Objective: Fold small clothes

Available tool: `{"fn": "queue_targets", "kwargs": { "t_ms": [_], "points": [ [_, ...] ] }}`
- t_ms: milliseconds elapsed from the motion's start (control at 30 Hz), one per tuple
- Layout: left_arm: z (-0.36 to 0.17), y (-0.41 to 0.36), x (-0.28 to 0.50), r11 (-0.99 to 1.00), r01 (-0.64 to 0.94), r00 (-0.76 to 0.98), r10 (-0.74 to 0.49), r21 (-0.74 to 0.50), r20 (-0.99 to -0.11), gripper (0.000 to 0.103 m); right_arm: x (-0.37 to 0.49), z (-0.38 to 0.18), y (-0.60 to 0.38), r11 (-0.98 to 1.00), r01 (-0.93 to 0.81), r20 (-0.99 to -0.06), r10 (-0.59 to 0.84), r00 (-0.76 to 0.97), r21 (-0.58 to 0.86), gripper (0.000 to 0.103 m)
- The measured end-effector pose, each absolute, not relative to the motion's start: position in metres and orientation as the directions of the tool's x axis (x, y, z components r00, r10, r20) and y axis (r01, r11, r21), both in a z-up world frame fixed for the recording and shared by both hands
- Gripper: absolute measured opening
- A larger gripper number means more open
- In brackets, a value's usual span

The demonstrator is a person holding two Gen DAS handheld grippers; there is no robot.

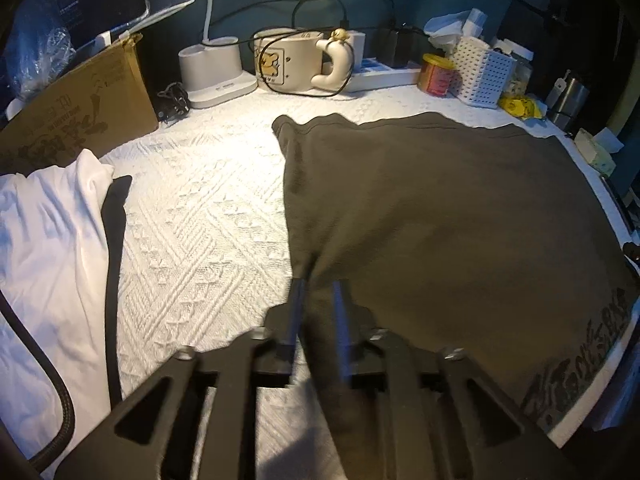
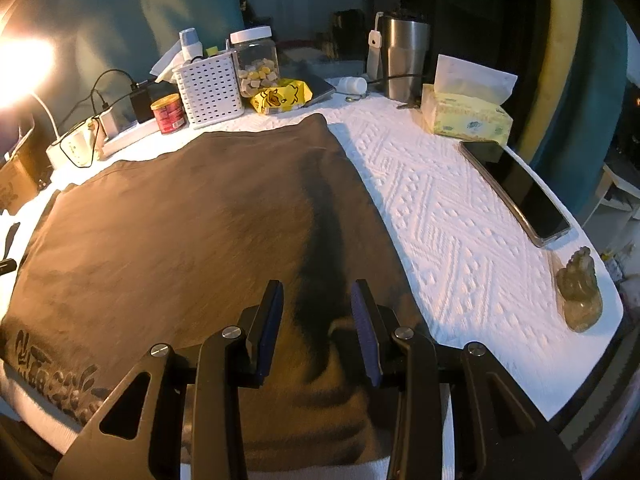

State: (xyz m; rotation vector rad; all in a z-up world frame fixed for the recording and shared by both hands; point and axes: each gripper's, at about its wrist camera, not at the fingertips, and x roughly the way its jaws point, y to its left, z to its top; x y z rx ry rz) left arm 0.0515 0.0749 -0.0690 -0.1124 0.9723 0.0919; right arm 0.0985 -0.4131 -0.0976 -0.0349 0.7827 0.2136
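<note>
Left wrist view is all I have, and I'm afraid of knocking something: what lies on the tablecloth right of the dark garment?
Observer: A phone lies flat near the right edge of the tablecloth, apart from the dark garment.
Operator: Anything nearer me than that?
Observer: A small translucent figurine stands by the same edge, on the near side of the phone.
Operator: And the right gripper?
Observer: The right gripper hangs over the garment's near right part, jaws apart.
</note>
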Motion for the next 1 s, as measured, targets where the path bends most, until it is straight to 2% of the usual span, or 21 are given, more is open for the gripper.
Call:
{"fn": "queue_targets", "kwargs": {
  "t_ms": [33, 67, 100, 933, 967, 1000],
  "points": [
    [-0.066, 0.072, 0.048, 0.990, -0.127, 0.572, 0.029, -0.053, -0.820, 0.044, 0.096, -0.097, -0.413, 0.978, -0.205, -0.702, 0.178, 0.690, 0.047, 0.038],
    [-0.064, 0.070, 0.045, 0.991, -0.126, 0.583, 0.031, -0.053, -0.812, 0.059, 0.094, -0.096, -0.413, 0.978, -0.205, -0.701, 0.178, 0.690, 0.047, 0.038],
    [-0.060, 0.066, 0.041, 0.991, -0.121, 0.601, 0.030, -0.054, -0.799, 0.065, 0.092, -0.096, -0.413, 0.977, -0.206, -0.700, 0.179, 0.691, 0.047, 0.038],
    [-0.047, -0.010, 0.007, 0.993, 0.090, 0.619, -0.121, -0.083, -0.776, 0.065, 0.030, -0.104, -0.441, 0.978, -0.188, -0.694, 0.197, 0.693, 0.090, 0.038],
    [-0.047, -0.012, 0.006, 0.992, 0.096, 0.618, -0.126, -0.085, -0.776, 0.065, 0.025, -0.105, -0.444, 0.978, -0.188, -0.697, 0.200, 0.688, 0.095, 0.041],
    [-0.047, -0.015, 0.005, 0.991, 0.103, 0.617, -0.131, -0.086, -0.776, 0.065, 0.022, -0.106, -0.445, 0.977, -0.187, -0.700, 0.201, 0.685, 0.097, 0.052]
  ]
}}
